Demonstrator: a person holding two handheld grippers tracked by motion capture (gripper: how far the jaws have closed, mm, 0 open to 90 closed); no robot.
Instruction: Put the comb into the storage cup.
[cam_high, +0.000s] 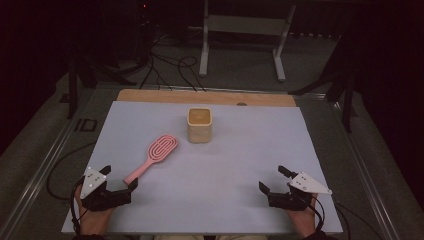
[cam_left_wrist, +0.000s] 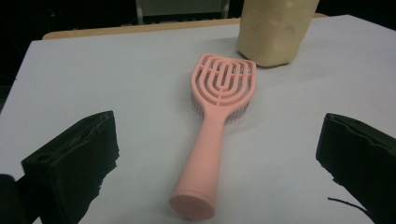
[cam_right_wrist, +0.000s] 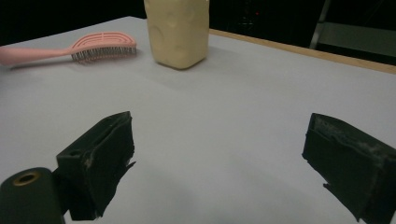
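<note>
Cream cup (cam_high: 200, 126) upright, interior unclear; pink hairbrush (cam_high: 152, 157) beside; left gripper (cam_high: 119, 176) open

Open table around pink brush (cam_high: 152, 157); beige cup (cam_high: 200, 125) stands just beyond.

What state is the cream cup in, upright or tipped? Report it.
Upright. The cream cup stands on its base on the white sheet, its open mouth facing up in the high view. The pink brush lies apart from it.
</note>
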